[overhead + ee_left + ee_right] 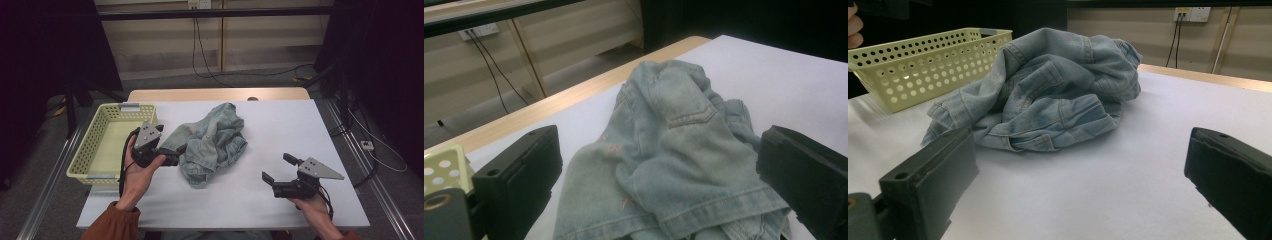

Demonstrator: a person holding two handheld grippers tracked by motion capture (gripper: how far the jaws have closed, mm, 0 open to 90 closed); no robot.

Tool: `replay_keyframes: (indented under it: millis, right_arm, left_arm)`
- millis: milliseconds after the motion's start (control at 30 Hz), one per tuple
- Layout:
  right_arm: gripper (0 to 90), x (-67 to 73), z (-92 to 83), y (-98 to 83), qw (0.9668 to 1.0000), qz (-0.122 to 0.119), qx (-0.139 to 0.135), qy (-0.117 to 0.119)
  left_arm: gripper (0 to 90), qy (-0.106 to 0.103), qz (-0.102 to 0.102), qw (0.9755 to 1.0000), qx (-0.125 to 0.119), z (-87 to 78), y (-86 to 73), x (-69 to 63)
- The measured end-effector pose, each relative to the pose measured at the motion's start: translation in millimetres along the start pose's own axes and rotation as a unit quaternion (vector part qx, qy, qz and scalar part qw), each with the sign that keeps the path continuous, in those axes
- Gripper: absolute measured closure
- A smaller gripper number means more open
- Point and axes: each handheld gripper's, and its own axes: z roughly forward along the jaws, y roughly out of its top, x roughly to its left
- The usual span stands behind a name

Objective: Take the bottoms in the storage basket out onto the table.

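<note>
A crumpled pair of light blue jeans [212, 142] lies in a heap near the middle of the desk [280, 125], which has a white top. I take the jeans as my landmark here. Just beside them, on my left, stands a pale yellow basket [111, 125] with many small holes in its walls, and nothing lies inside it as far as I can see.

My left gripper [176, 152] is at the edge of the jeans, between them and the basket. Its jaws are spread wide, and in the left gripper view the cloth lies between them and beyond them. I cannot tell if the jaws touch the cloth.

My right gripper [277, 167] is well apart from the jeans, on the side nearer to me and to my right, above bare desk. Its jaws are also wide apart and hold nothing. In the right gripper view the jeans and the basket are farther off.
</note>
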Motion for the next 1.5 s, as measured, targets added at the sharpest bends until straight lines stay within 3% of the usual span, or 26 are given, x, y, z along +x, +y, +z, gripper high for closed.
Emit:
replay_keyframes:
  millis: [367,767,1200,1500]
  right_arm:
    - [0.3,1.3,1.0,-0.1,1.0000,-0.002,0.003,-0.002]
    - [0.4,1.3,0.9,-0.4,1.0000,-0.003,0.006,-0.005]
    - [0.4,1.8,1.0,-0.4,1.0000,-0.002,0.005,-0.006]
    - [0.4,1.5,1.0,-0.6,1.0000,-0.003,0.007,-0.007]
  left_arm:
    - [5.1,0.013,-0.014,0.9998,-0.002,-24.4,-11.0,-4.3]
    - [5.2,0.024,-0.008,0.9996,0.008,-39.5,-24.5,0.0]
    - [5.1,0.036,-0.010,0.9992,0.013,-55.5,-40.7,-3.7]
    - [4.5,0.046,-0.030,0.9984,0.009,-62.8,-57.2,-0.9]
